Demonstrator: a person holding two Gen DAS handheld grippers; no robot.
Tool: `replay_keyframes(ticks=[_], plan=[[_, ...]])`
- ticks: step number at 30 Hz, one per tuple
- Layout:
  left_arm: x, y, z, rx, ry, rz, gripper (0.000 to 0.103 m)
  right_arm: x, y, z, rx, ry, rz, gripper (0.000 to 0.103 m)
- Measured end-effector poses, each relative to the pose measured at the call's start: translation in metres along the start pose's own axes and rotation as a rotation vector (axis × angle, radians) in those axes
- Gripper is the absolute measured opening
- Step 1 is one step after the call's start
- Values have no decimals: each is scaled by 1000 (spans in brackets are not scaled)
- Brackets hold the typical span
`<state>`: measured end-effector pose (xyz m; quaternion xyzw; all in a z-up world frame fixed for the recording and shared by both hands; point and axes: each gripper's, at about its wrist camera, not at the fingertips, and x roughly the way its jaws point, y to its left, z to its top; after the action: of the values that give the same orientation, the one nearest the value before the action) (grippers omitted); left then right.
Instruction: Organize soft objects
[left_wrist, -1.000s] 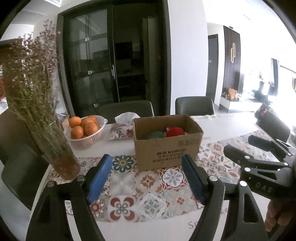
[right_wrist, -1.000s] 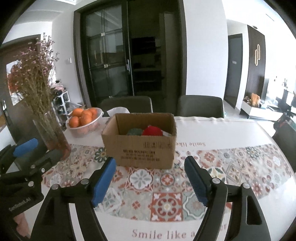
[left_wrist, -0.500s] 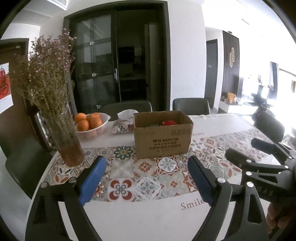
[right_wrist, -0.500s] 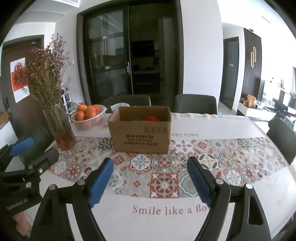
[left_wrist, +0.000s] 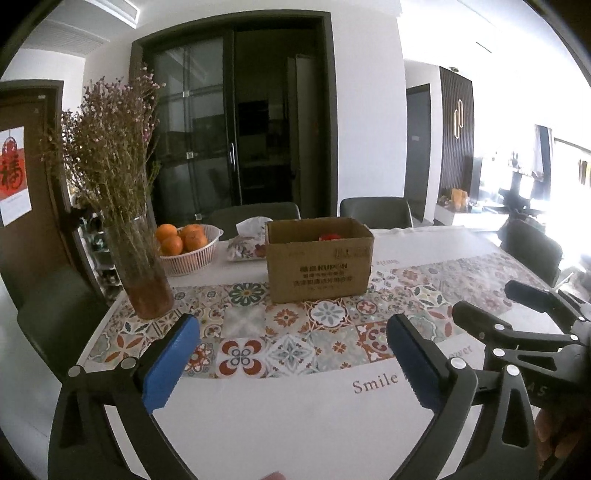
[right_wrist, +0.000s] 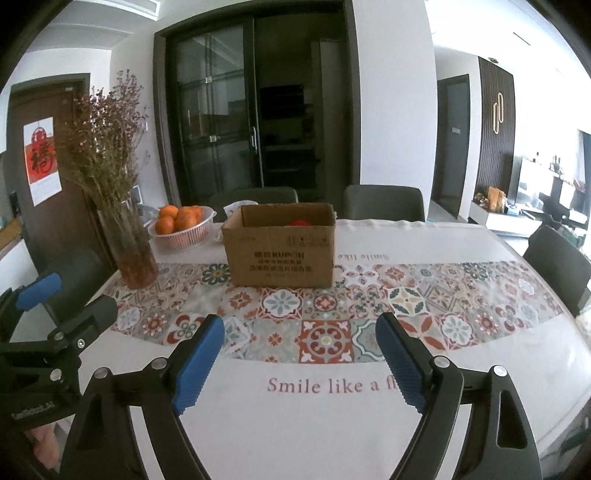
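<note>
An open cardboard box (left_wrist: 319, 260) stands on the patterned table runner, also in the right wrist view (right_wrist: 279, 245). A red soft object (left_wrist: 330, 236) peeks over its rim, and shows in the right wrist view (right_wrist: 300, 222) too. My left gripper (left_wrist: 291, 360) is open and empty, well back from the box over the table's near edge. My right gripper (right_wrist: 299, 363) is open and empty, also well back from the box. Each gripper shows at the side of the other's view.
A glass vase of dried flowers (left_wrist: 138, 269) stands at the left. A white basket of oranges (left_wrist: 188, 247) and a tissue pack (left_wrist: 247, 247) sit behind it, left of the box. Dark chairs (right_wrist: 382, 203) ring the table.
Both grippers have pulled back from the box and dropped lower, so its contents are mostly hidden behind its rim. Both stay open.
</note>
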<state>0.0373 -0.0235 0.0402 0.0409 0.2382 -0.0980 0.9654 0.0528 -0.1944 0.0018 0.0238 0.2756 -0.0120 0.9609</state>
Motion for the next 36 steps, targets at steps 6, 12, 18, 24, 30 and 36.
replay_keyframes(ticks=[6, 12, 18, 24, 30, 36], plan=[[-9, -1, -8, -2, -6, -14, 103, -8, 1, -3, -6, -12, -10, 85], [-17, 3, -11, -4, -27, -7, 103, -14, 5, -8, -15, -21, -1, 85], [-23, 2, -13, 0, -39, 10, 103, -15, 5, -9, -18, -21, 9, 86], [-26, 2, -14, 2, -45, 16, 103, -15, 5, -9, -20, -20, 7, 86], [-27, 2, -14, -1, -49, 18, 103, -18, 4, -10, -26, -23, 8, 86], [-31, 2, -14, 0, -53, 17, 103, -20, 4, -9, -28, -28, 9, 86]])
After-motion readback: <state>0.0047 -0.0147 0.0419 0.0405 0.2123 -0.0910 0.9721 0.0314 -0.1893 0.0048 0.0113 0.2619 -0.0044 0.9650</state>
